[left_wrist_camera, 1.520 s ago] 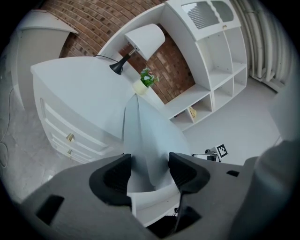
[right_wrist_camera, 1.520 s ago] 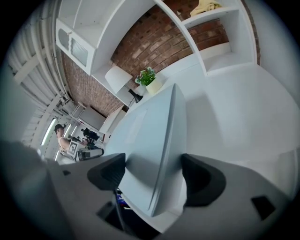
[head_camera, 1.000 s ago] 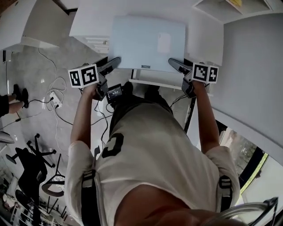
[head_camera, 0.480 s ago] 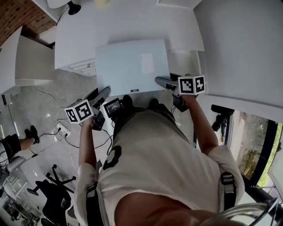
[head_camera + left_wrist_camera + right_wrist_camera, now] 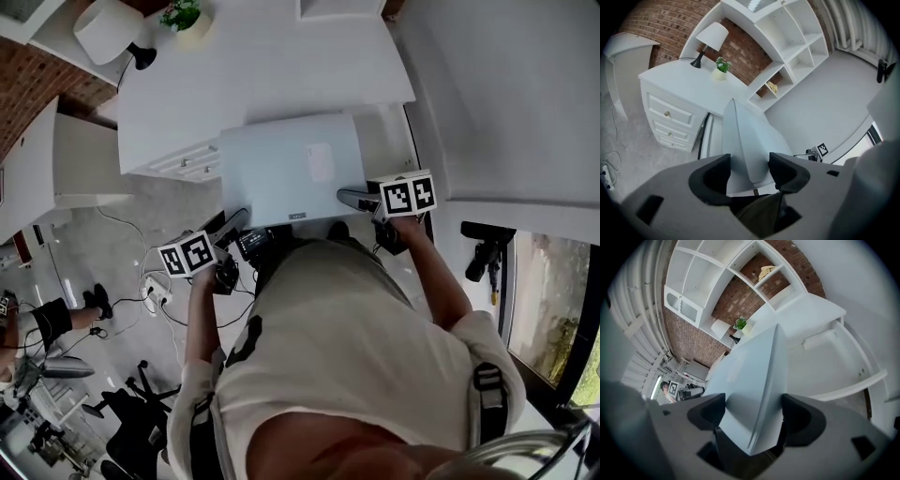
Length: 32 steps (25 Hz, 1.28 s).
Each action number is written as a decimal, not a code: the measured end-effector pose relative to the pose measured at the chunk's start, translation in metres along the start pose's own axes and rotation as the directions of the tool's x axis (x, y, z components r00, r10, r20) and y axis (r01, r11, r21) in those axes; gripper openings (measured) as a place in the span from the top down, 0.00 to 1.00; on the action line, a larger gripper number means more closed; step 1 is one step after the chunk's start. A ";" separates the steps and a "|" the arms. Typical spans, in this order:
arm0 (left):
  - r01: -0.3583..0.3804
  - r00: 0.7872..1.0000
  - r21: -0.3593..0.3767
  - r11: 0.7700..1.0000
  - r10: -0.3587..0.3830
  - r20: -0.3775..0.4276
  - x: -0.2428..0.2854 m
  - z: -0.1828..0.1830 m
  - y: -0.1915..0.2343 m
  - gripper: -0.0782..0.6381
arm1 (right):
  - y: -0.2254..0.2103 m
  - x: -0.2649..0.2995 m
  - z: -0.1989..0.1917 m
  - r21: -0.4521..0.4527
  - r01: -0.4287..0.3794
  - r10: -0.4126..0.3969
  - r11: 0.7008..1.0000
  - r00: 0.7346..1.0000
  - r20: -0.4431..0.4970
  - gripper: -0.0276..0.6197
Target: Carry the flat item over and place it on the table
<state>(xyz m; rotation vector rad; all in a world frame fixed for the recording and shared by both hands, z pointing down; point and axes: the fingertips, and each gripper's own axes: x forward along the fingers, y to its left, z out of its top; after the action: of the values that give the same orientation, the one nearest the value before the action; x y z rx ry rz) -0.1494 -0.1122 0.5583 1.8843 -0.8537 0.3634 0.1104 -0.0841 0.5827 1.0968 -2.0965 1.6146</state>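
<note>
The flat item [image 5: 295, 169] is a pale blue-grey panel with a small white label, held level between both grippers. My left gripper [image 5: 234, 223] is shut on its near left corner, and my right gripper [image 5: 349, 198] is shut on its near right corner. In the left gripper view the panel [image 5: 745, 136] runs edge-on between the dark pads of the left gripper [image 5: 750, 166]. It also fills the jaws of the right gripper [image 5: 752, 413] in the right gripper view, as a slanted slab [image 5: 750, 376]. The panel's far part hangs over the near edge of the white table [image 5: 272, 75].
A white lamp [image 5: 108, 28] and a small potted plant [image 5: 183, 14] stand at the table's far left. Drawers [image 5: 187, 164] are below its left side. Cables and a power strip [image 5: 155, 291] lie on the floor beside an office chair [image 5: 131, 412]. White shelves [image 5: 787, 37] line the wall.
Both grippers and the flat item have moved forward toward the white table. The lamp and plant have come into view, and the left gripper now sits lower in the picture.
</note>
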 end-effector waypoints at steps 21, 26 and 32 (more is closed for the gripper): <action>-0.111 0.973 -0.010 0.994 0.106 -0.206 0.098 -0.069 -0.068 0.52 | -0.114 -0.073 -0.021 0.073 -0.009 0.011 0.997 1.000 -0.021 0.38; -0.122 0.962 -0.012 0.992 0.115 -0.248 0.118 -0.060 -0.050 0.53 | -0.128 -0.054 -0.004 0.063 0.022 -0.018 0.998 0.998 -0.067 0.38; -0.111 0.957 -0.062 0.992 0.089 -0.277 0.142 -0.048 -0.021 0.54 | -0.139 -0.029 0.019 0.071 0.079 -0.069 0.994 0.989 -0.130 0.38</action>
<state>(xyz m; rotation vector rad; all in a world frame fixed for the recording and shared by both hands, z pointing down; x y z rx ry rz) -0.0284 -0.1217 0.6493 1.6750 -0.7648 0.6302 0.2324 -0.1029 0.6564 1.0522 -1.9060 1.6940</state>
